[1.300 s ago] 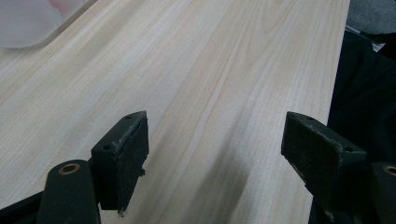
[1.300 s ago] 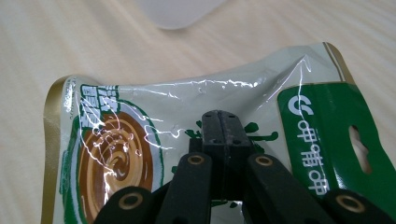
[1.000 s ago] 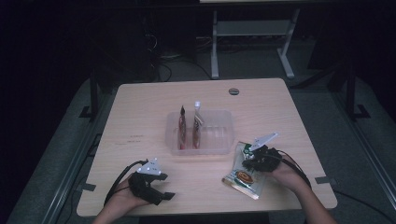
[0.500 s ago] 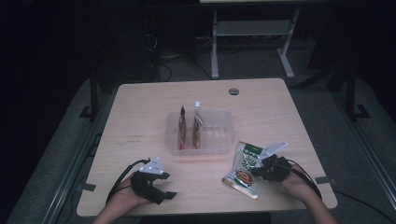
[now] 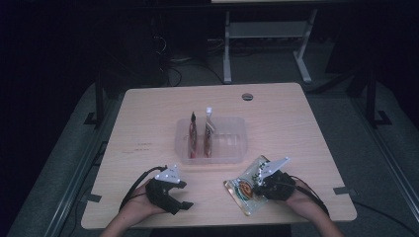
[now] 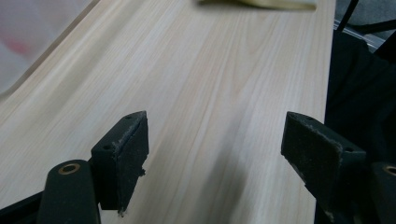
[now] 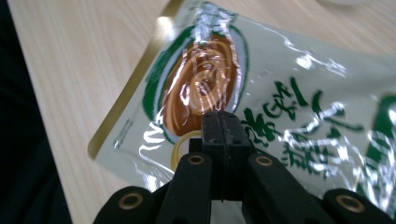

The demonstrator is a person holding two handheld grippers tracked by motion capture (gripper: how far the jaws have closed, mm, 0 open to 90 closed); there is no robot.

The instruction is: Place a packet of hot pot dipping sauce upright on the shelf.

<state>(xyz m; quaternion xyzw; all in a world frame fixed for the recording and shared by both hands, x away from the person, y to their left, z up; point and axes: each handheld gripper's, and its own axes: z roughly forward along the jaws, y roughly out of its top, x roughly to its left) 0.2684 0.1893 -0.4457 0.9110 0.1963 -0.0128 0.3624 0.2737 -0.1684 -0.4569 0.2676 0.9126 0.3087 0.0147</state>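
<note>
The room is dim, and most of the light falls on the pale wood-grain tabletop (image 5: pixel 296 128), which has a small dark round cap (image 5: pixel 247 97) set near its far edge. Grey carpeted floor (image 5: pixel 346 106) surrounds it. Beyond the far edge stands a white metal frame (image 5: pixel 267 37) on two legs, with dark cables (image 5: pixel 180 59) lying beside it in shadow.

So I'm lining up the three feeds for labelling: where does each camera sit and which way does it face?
High view: above the person's side, looking forward and down on the table; both forearms, left gripper and right gripper show.
Left gripper view: rides the left gripper, looking along its open jaws over bare table.
Right gripper view: rides the right gripper, jaws together, over the packet.
Shared: high and right gripper views both show the packet.
</note>
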